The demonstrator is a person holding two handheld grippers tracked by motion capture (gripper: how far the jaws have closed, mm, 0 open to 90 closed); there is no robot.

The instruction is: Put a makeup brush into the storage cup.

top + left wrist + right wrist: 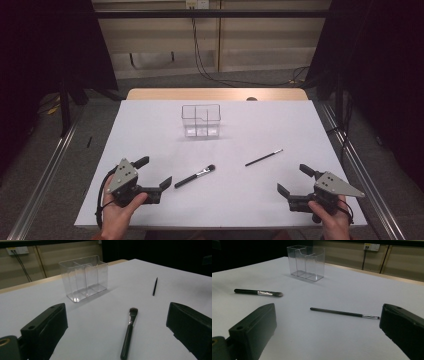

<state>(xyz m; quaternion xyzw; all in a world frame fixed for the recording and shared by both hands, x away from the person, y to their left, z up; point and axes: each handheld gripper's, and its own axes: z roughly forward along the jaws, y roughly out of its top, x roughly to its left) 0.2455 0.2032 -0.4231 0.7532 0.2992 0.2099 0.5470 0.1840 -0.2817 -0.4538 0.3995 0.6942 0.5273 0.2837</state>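
Both grippers sit low at the near edge of the white table [150, 115], one in each hand, and nothing is held. The left gripper [154, 173] has its jaws spread wide, and just beyond its tips lies the thick makeup brush [195, 176], black handle toward the gripper, bristles pointing away toward the table's middle. In the left gripper view that brush [129, 332] lies between the two open jaws, flat on the surface, untouched.

Over to the right gripper [295, 180]: jaws apart as well, empty. The thin brush [264, 158] lies just ahead of it on a slant, well clear of the thick one. In the right gripper view the thin brush [344, 313] runs across between the jaws, its small tip near the right-hand jaw.

Further back, mid-table, stands the clear acrylic organizer [201, 120], upright, with compartments, well apart from both brushes.
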